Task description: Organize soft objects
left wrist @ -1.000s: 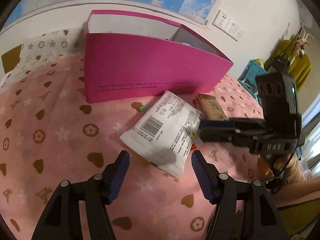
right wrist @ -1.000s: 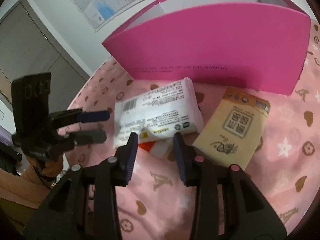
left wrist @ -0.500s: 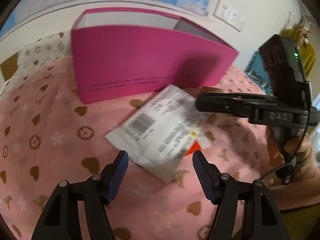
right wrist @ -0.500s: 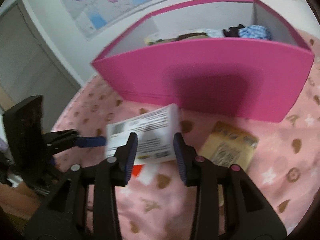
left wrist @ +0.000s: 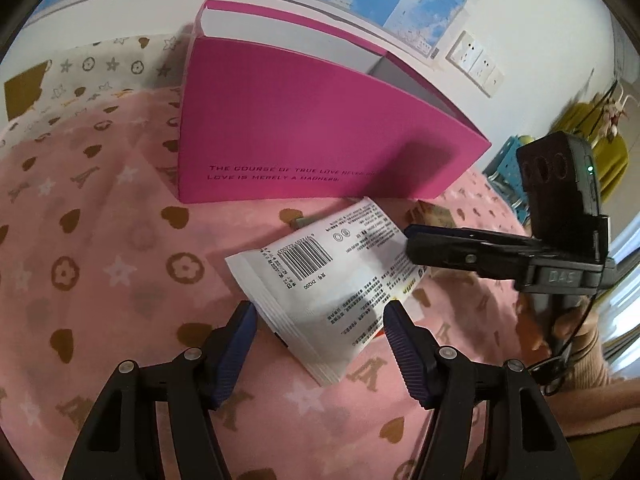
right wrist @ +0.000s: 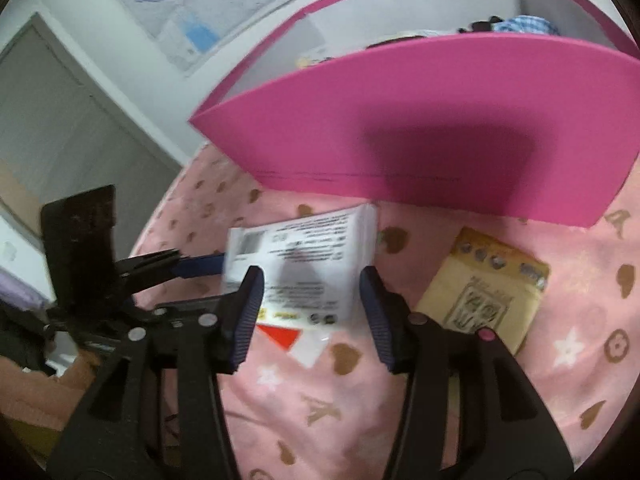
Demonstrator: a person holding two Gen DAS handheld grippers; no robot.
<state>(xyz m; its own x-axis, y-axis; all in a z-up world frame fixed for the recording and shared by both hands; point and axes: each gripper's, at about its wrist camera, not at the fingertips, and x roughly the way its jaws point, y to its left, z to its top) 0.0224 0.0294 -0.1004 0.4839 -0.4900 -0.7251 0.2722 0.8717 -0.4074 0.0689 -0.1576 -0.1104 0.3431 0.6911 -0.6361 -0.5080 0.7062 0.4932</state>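
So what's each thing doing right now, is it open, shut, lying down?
Pink box: upright, open top, things inside.
White packet: barcode side up, between both tools.
Tan packet: lying flat on the pink blanket.
Left tool: open, astride the white packet's end.
Right tool: open, astride the white packet.

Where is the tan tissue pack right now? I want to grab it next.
In the right wrist view the tan tissue pack lies flat on the pink blanket, right of the white tissue pack and just in front of the pink box.
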